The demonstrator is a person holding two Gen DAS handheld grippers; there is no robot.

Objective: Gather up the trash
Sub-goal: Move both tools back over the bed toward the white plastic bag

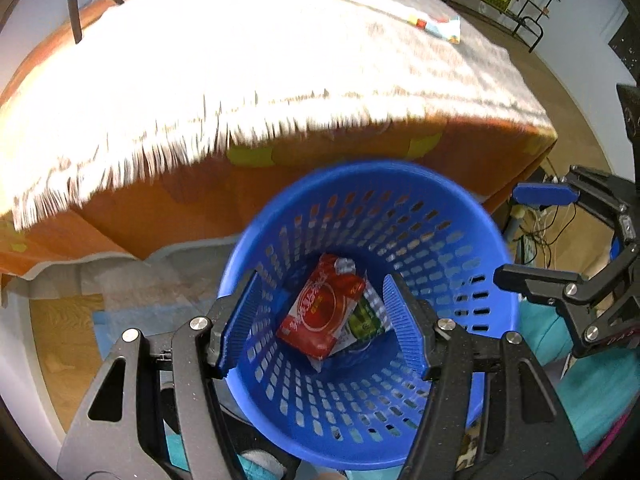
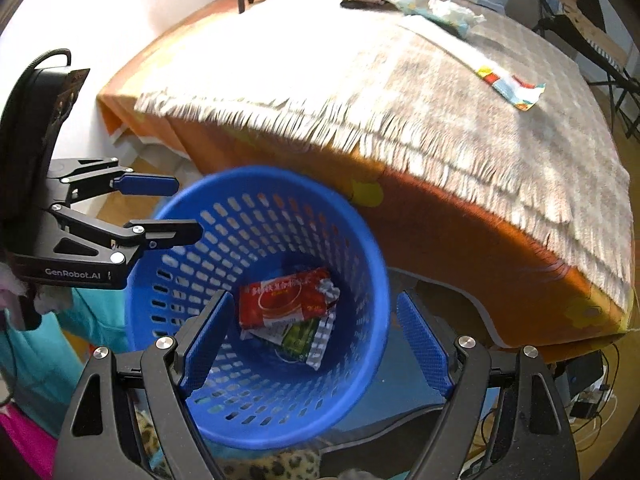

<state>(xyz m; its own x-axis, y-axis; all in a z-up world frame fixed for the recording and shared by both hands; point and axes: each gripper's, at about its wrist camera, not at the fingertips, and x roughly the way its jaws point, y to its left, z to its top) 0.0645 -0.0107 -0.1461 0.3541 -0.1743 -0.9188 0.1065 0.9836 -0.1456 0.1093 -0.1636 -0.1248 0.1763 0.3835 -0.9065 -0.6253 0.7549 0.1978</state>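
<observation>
A blue perforated basket (image 1: 280,216) (image 2: 372,248) stands on the floor beside the bed. A red packet (image 1: 320,312) (image 2: 276,300) lies in its bottom on a green wrapper (image 1: 362,322) (image 2: 298,338) and a foil strip (image 2: 322,344). My left gripper (image 1: 320,280) (image 2: 186,208) hangs open over the basket, nothing between its blue pads. My right gripper (image 2: 316,300) (image 1: 528,236) is open too, above the basket's right side, empty. On the bed's blanket lie a coloured wrapper (image 1: 436,26) (image 2: 512,86) and crumpled white tissues (image 2: 456,10).
The bed has a pale fringed blanket (image 1: 240,80) over an orange sheet (image 2: 460,240) and fills the far half of both views. Tripod legs (image 1: 74,0) stand at its far left. Cables (image 1: 540,232) trail on the floor right of the basket. A person's teal clothing (image 2: 80,320) is close by.
</observation>
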